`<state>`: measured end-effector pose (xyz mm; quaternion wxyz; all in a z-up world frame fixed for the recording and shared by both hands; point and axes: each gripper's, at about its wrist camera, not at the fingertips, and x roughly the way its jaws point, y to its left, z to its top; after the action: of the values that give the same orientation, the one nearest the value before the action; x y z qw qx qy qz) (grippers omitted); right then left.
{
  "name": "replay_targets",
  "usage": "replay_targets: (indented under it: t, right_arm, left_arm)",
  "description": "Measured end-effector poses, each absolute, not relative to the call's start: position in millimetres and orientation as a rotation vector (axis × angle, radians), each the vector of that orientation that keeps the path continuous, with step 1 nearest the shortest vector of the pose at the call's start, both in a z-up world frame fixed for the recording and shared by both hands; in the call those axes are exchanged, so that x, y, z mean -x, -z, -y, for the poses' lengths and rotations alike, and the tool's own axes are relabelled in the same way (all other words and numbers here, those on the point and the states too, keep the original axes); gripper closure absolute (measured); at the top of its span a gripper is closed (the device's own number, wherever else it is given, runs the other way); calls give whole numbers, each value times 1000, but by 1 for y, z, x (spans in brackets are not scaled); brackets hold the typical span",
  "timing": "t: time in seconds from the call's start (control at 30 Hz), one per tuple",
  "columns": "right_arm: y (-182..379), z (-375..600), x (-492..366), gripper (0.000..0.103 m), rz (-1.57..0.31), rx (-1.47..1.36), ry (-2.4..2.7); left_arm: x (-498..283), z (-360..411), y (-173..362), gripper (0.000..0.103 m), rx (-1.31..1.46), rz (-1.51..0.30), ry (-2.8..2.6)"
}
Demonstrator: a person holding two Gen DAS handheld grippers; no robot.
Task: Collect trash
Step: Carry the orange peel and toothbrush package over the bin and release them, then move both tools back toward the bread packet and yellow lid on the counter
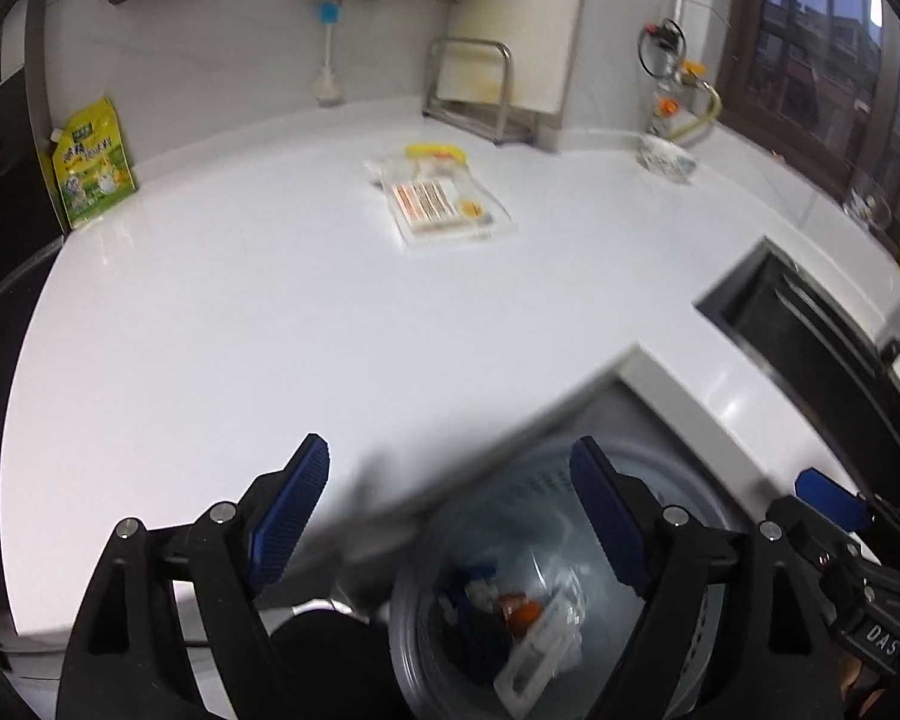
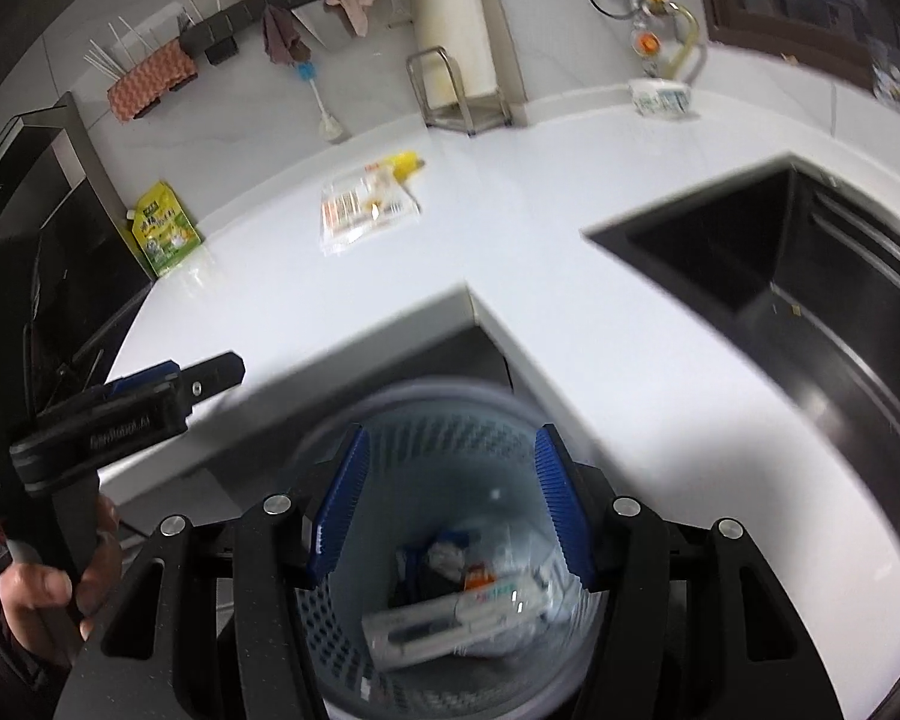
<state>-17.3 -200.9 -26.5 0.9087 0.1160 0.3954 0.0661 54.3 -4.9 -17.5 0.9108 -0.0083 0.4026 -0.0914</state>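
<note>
A clear plastic food wrapper [image 1: 444, 198] [image 2: 366, 204] with an orange label and a yellow strip lies flat on the white counter [image 1: 240, 330] [image 2: 510, 192], far from both grippers. Below the counter's corner stands a blue-grey perforated bin [image 1: 528, 483] [image 2: 438, 390] holding wrappers and packets [image 1: 534, 654] [image 2: 450, 624]. My left gripper [image 1: 450, 450] [image 2: 210, 372] hovers over the counter's edge and the bin, open, with nothing between its blue pads. My right gripper [image 2: 453, 438] [image 1: 834, 498] hangs right over the bin, open and empty.
A green-yellow pouch [image 1: 93, 165] [image 2: 165, 228] leans at the counter's far left by a dark appliance. A black sink [image 1: 810, 324] [image 2: 750, 252] sits to the right. A patterned bowl [image 1: 666, 156] [image 2: 660, 99] and a metal rack [image 1: 474, 90] stand by the back wall. A hand [image 2: 42, 588] grips the left tool.
</note>
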Motion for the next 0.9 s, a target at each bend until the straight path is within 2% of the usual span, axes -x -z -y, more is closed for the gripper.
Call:
replay_targets:
  t: [0.3,0.63,0.9]
  right_arm:
    - [3,205,-73,46,-783,-169,-197]
    - [3,219,-160,46,-773,-166,-230]
    - [13,214,-192,46,-785,-143,-264]
  left_arm:
    - [-150,0,-14,18,50,-775,87]
    - [-240,10,8,16,59,-824,21]
    - [-280,10,35,16,68,-878,-9]
